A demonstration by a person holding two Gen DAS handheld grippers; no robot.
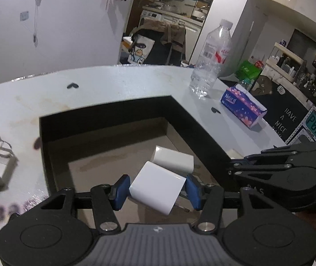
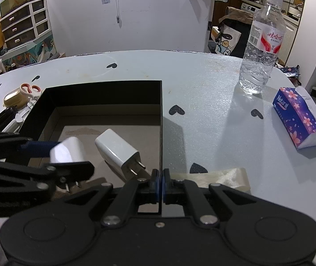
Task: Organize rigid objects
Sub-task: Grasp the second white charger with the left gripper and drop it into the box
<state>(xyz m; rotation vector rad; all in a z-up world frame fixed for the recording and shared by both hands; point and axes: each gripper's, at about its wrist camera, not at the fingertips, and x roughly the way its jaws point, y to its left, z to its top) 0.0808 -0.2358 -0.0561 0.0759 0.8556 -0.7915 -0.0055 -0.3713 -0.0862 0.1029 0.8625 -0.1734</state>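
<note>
Left tool clamped on a white charger over the black box; right tool shut at the box's near rim.

The left tool point(image 1: 157, 188) tilts downward above the box point(image 2: 104, 93) interior, its blue pads point(image 1: 121, 188) pressing either side of the white charger point(image 1: 158, 190), whose prongs point back toward the tool's body. The right tool point(image 2: 160, 185) sits at the box's near right corner, angled down, its jaws closed together with nothing between them. The left tool lies to its left.

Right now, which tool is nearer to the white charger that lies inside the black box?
Left. The left tool hangs over the black box just beside the lying charger, holding another white charger. The right tool sits shut on the box's near wall.
</note>
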